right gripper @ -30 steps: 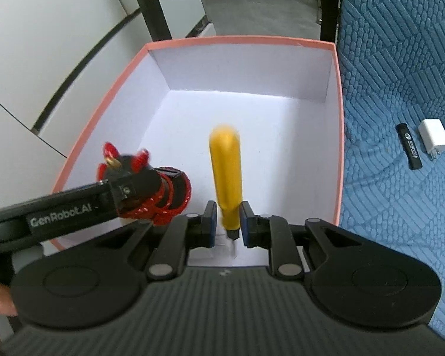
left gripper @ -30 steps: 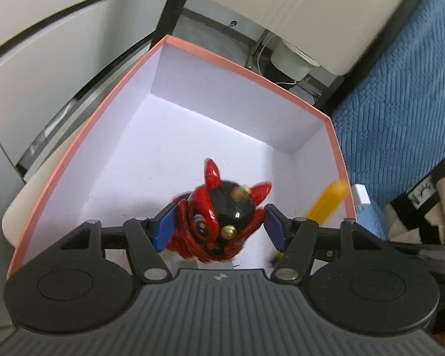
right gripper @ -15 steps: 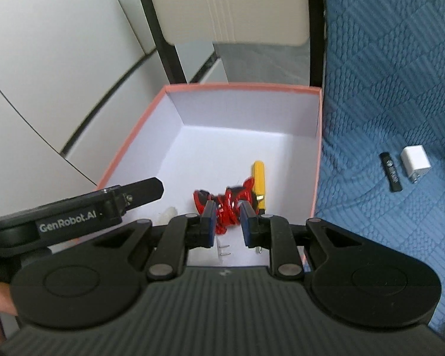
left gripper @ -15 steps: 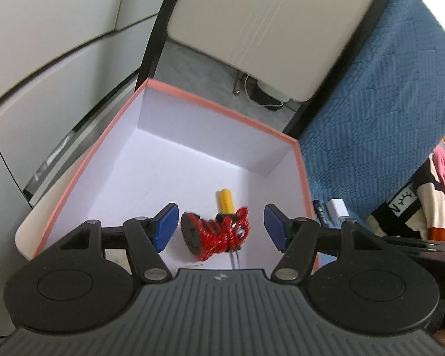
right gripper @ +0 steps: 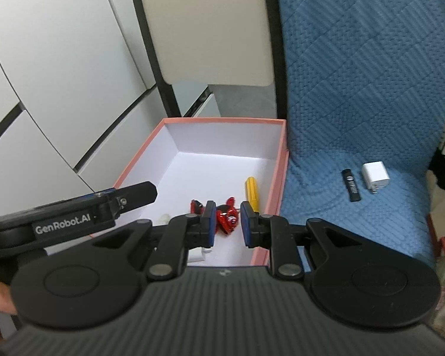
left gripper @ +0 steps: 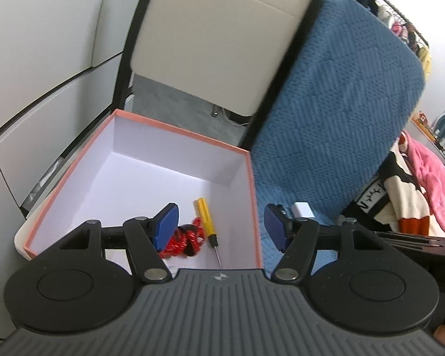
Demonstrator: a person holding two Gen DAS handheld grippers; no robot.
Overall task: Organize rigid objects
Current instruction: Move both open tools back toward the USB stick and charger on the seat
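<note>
Both tools hang above the box (left gripper: 253,195), nothing in either. The left tool (left gripper: 221,228) gapes wide, pads far apart; the right tool (right gripper: 227,222) is parted by a narrow gap. Down in the box, the red toy (right gripper: 227,216) lies on the white floor just beside the yellow screwdriver (left gripper: 206,218), near the right wall. Out on the blue cover (right gripper: 356,89), a black stick (right gripper: 351,184) sits beside a white charger (right gripper: 375,175).

Bright, soft daylight; fisheye-warped, slightly blurred edges.
</note>
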